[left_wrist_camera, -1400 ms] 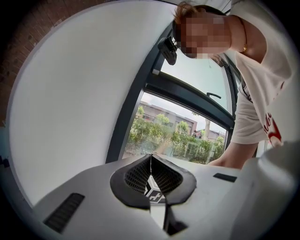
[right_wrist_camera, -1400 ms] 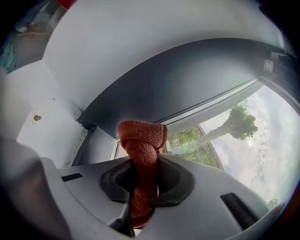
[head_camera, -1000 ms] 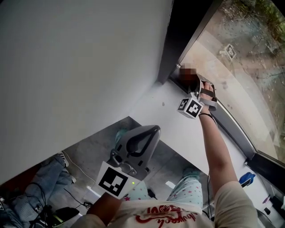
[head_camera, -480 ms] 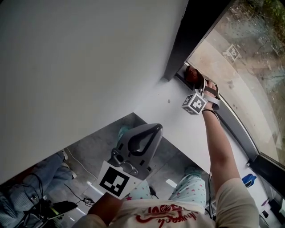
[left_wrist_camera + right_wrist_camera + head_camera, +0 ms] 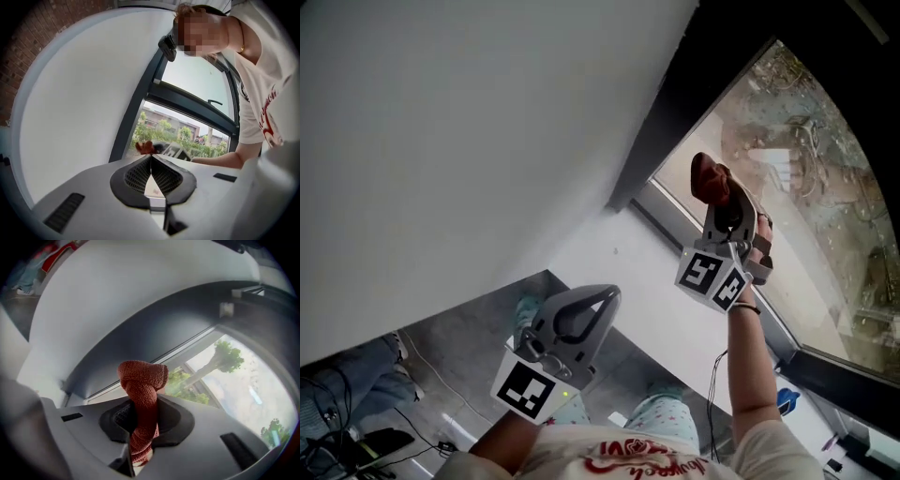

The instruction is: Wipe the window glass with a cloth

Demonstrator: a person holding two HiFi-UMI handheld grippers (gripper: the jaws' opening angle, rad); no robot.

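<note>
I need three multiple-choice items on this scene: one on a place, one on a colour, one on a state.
1. Where is the cloth? A. in the right tool B. in the left tool C. in neither tool
2. What colour is the cloth? A. blue B. reddish brown C. white
3. How do the left tool's jaws stand? A. together, empty B. wide apart C. shut on a cloth
Answers: 1 A, the right gripper view shows it clamped there; 2 B, the head view agrees; 3 A, their tips meet on nothing.
</note>
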